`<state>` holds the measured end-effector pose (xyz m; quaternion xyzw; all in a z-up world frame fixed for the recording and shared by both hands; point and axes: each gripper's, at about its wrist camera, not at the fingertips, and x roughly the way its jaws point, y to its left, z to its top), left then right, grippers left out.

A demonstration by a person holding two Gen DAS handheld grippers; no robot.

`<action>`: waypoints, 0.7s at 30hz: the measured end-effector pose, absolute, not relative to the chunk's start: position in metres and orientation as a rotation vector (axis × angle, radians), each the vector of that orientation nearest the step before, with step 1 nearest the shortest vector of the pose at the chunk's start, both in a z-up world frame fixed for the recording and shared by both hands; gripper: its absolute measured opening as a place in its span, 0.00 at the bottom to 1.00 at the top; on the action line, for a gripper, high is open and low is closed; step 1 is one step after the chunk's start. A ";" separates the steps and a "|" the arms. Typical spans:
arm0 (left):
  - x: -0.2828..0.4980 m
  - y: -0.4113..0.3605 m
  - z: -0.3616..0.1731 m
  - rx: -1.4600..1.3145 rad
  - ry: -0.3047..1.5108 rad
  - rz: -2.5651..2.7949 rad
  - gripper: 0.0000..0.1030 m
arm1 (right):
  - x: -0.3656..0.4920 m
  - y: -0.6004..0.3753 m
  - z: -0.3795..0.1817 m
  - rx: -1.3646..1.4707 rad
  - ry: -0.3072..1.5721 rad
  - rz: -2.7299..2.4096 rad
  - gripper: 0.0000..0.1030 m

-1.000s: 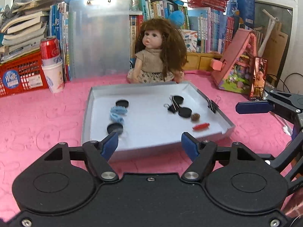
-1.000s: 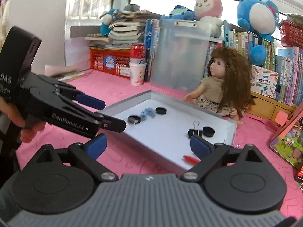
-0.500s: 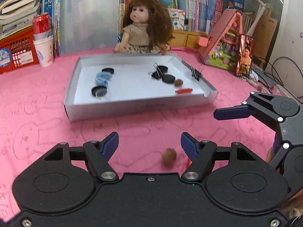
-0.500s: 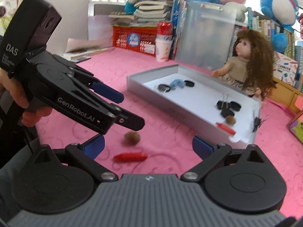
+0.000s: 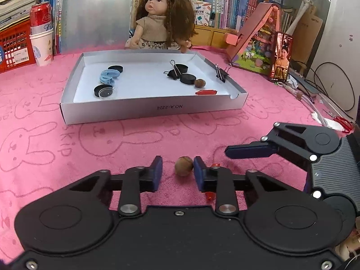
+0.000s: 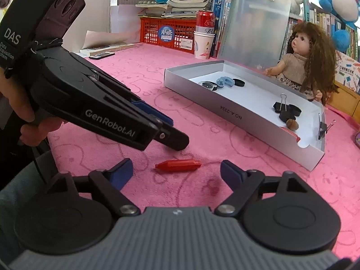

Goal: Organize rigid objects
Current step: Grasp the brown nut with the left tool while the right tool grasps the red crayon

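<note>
On a pink cloth printed with rabbit outlines, the left gripper has just been closing its blue-padded jaws around a small round brown nut; the nut touches the right-hand pad, with a gap at the other. A red pointed piece shows partly behind that finger. The right gripper reaches in from the right. Beyond, a shallow grey cardboard tray holds black discs, a blue coil, binder clips, another nut and a red piece, before a brown-haired doll.
</note>
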<state>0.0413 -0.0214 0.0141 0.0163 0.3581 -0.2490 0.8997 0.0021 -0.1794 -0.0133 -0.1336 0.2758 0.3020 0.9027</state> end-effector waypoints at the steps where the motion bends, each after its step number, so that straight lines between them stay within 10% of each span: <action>1: 0.041 -0.022 0.015 0.035 0.739 -0.516 0.22 | 0.002 -0.180 -0.013 -0.269 0.570 0.624 0.83; 5: 0.040 -0.024 0.018 0.050 0.716 -0.504 0.16 | 0.003 -0.181 -0.012 -0.243 0.581 0.650 0.70; 7: 0.041 -0.023 0.021 0.059 0.704 -0.495 0.15 | 0.002 -0.181 -0.011 -0.230 0.584 0.667 0.48; 21: 0.038 -0.014 0.024 0.039 0.701 -0.475 0.17 | 0.000 -0.184 -0.007 -0.231 0.565 0.582 0.48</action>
